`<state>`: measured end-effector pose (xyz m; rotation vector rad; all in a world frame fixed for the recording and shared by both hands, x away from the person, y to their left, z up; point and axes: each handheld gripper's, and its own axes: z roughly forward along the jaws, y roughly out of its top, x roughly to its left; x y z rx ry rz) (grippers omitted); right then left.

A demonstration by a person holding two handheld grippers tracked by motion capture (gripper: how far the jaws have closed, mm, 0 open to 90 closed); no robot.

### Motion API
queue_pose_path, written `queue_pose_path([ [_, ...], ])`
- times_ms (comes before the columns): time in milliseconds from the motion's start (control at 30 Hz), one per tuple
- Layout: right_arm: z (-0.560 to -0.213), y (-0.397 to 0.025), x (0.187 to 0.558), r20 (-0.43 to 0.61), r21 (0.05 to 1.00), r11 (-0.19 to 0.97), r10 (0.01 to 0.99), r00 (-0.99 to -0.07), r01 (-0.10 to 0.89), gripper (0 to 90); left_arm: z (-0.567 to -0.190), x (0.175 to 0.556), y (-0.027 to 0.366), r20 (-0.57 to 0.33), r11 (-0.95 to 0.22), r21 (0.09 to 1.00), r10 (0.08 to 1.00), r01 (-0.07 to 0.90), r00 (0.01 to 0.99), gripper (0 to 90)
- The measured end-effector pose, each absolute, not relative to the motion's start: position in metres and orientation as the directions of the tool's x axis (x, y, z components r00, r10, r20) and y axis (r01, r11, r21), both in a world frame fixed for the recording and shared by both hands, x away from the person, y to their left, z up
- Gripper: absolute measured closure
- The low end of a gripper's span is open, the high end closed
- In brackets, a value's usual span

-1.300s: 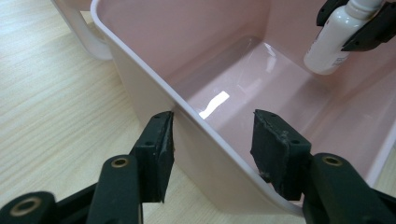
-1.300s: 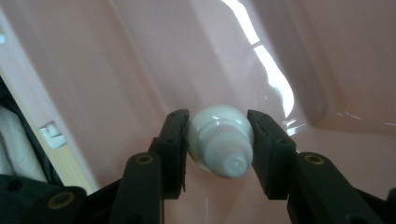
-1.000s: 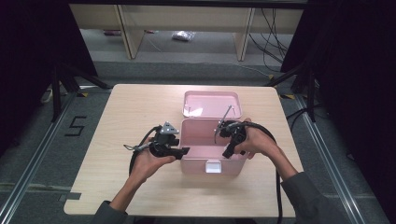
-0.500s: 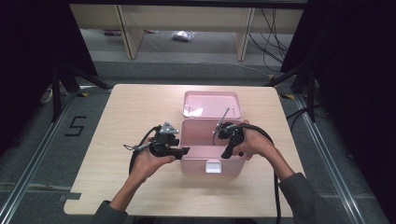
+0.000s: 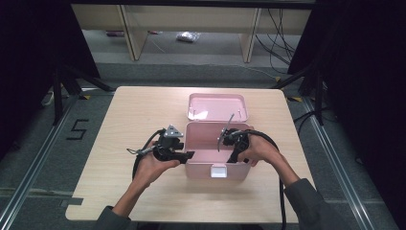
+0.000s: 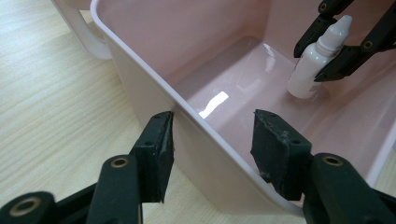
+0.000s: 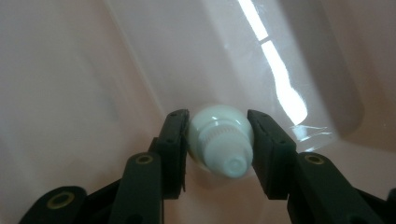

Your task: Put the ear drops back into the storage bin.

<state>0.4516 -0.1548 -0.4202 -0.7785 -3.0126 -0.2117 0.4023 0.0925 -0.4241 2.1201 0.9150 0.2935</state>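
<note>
Gripping a white bottle (image 7: 219, 144) inside the pink box (image 5: 203, 139)

The bottle is clamped upright by the right gripper (image 7: 218, 149) — the left gripper's (image 6: 210, 140) fingers are held apart, straddling the box wall.

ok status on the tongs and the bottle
Right tongs shut on white bottle, inside pink box. Left tongs open, straddling box wall. Nothing in the way.

We worked in what looked like a lab or test room set up for recording. A plain light wooden table (image 5: 143, 124) stood alone on a grey floor (image 5: 28, 158), and the number 5 (image 5: 78, 129) was marked there in black tape. Black curtains (image 5: 28, 62) hung at both sides, metal rails (image 5: 33, 165) ran along the floor, loose cables (image 5: 282, 28) trailed behind, and bare wooden shelving (image 5: 191, 19) stood at the back.
</note>
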Motion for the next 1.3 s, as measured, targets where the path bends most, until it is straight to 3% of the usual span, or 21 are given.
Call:
queue_pose_path([
  [167,-0.424,-0.156,0.454,0.063,0.147,0.881,0.445,-0.893,0.449,60.2,-0.424,0.402,0.093,-0.090,-0.435,0.742,0.690,0.510,0.719,48.2],
  [433,-0.426,-0.155,0.454,0.065,0.141,0.870,0.468,-0.881,0.473,60.0,-0.424,0.402,0.092,-0.094,-0.423,0.745,0.699,0.515,0.709,48.3],
  [633,-0.416,-0.157,0.452,0.075,0.158,0.853,0.492,-0.867,0.498,53.7,-0.424,0.403,0.092,-0.098,-0.432,0.740,0.690,0.516,0.717,47.7],
  [700,-0.411,-0.159,0.453,0.085,0.200,0.850,0.481,-0.873,0.488,43.3,-0.424,0.403,0.091,-0.100,-0.429,0.740,0.691,0.518,0.716,47.0],
  [800,-0.401,-0.163,0.451,0.121,0.272,0.809,0.508,-0.853,0.521,41.1,-0.424,0.403,0.091,-0.100,-0.429,0.740,0.691,0.518,0.716,46.9],
  [1300,-0.375,-0.195,0.454,0.078,0.468,0.686,0.596,-0.799,0.557,33.7,-0.423,0.400,0.090,-0.082,-0.444,0.736,0.691,0.511,0.718,46.2],
])
